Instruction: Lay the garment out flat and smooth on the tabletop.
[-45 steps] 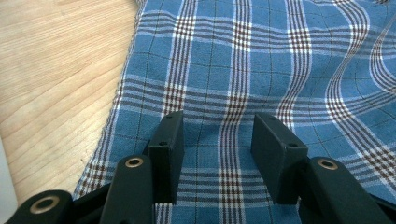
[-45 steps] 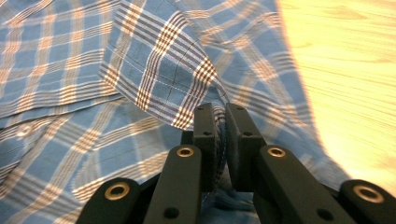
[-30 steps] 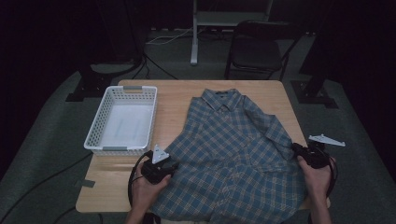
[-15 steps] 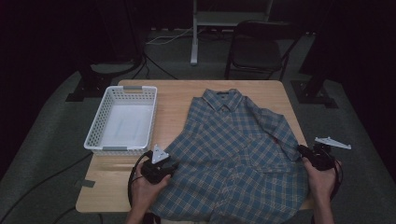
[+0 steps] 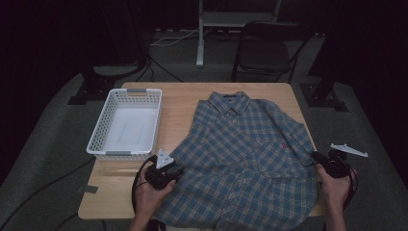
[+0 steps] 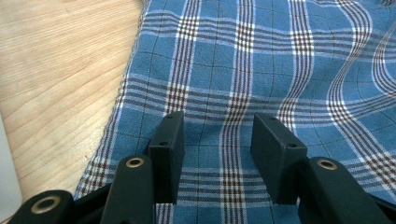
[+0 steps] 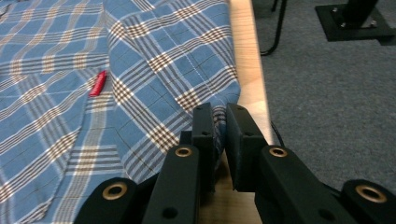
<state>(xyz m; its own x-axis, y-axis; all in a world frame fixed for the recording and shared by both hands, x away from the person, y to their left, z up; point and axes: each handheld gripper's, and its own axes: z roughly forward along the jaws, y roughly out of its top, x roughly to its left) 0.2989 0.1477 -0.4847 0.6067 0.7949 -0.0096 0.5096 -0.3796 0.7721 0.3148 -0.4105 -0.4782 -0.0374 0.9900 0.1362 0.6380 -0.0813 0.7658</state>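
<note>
Item: blue plaid shirt (image 5: 245, 163), button-front, collar away from the person, spread flat over the right half of a light wooden table (image 5: 180, 103); lower hem hangs past the near edge. Small red tag (image 7: 97, 84) on the chest pocket.

Left gripper (image 6: 219, 140): held in the left hand (image 5: 150, 195) at the near left of the shirt, body low over the cloth, grey three-cornered plate on top. Jaws stand half apart, pads resting on or just over flat fabric near the shirt's left edge; no fold of cloth rises between them.

Right gripper (image 7: 219, 133): held in the right hand (image 5: 333, 185) at the table's right edge, forearm entering from the bottom. Jaws drawn narrow, a pinch of the shirt's right side edge clamped between the pads, just over the table's rim.

White plastic basket (image 5: 146, 120): latticed walls, on the table's left half, well apart from the shirt.

Surroundings: grey carpeted floor (image 7: 327, 70); dark room; black folding chair (image 5: 267, 48) beyond the far edge; a white stand post beside it; cables on the floor.
</note>
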